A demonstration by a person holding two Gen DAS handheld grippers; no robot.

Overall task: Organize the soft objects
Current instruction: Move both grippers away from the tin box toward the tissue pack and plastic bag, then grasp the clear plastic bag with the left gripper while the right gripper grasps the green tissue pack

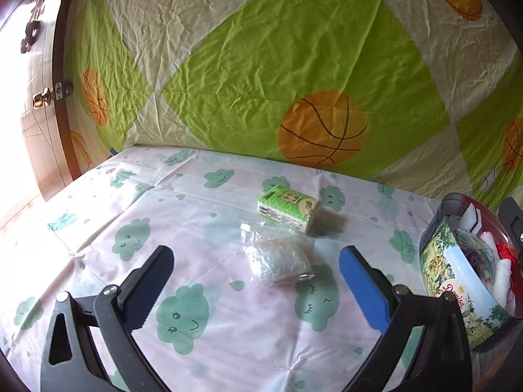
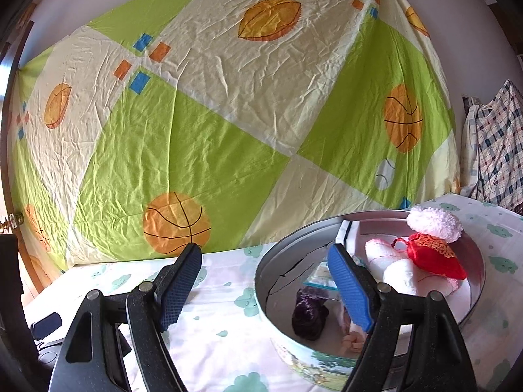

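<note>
Left tool (image 1: 256,269) gapes empty; clear bag (image 1: 278,259) lies between its fingertips.

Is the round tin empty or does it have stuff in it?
It has stuff in it. The round tin has no lid on, and inside sit a red pouch, a white fluffy ball and rolled white cloths.

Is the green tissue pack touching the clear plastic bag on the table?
Cannot tell. In the left wrist view the bag's crumpled top corner ends right under the tissue pack's near edge, with no plain gap or contact showing.
</note>
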